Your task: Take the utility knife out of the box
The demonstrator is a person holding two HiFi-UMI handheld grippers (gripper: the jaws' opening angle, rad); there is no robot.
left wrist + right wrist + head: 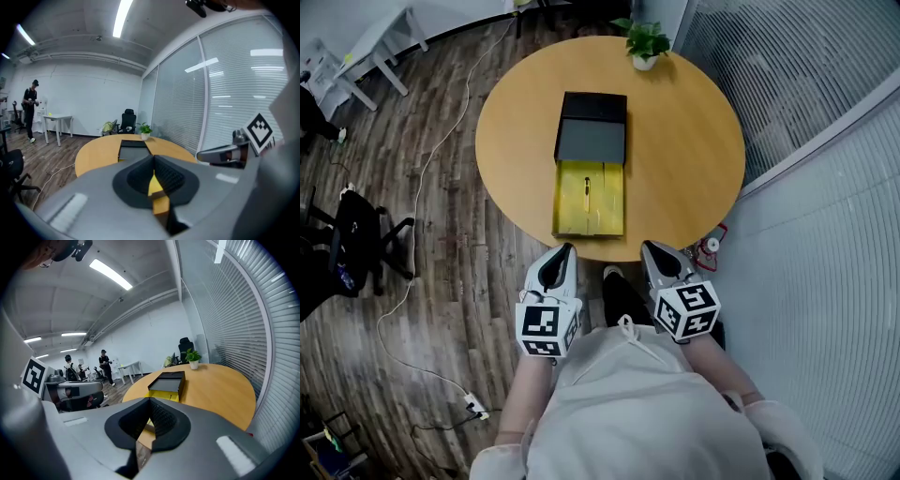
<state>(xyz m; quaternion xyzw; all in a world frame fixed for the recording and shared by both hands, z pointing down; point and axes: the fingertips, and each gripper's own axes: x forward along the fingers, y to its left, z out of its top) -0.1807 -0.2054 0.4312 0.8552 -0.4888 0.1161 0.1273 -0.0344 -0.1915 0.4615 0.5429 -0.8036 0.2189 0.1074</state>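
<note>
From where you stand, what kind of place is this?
Most likely an office, perhaps a meeting corner of one. A round table stands by a glass wall with blinds. Farther off are an office chair and a white desk under strip lights.

Ceiling strip lights (123, 18) give bright, even light and soft shadows. Both gripper views bend strongly, darken at the corners and blur up close.
</note>
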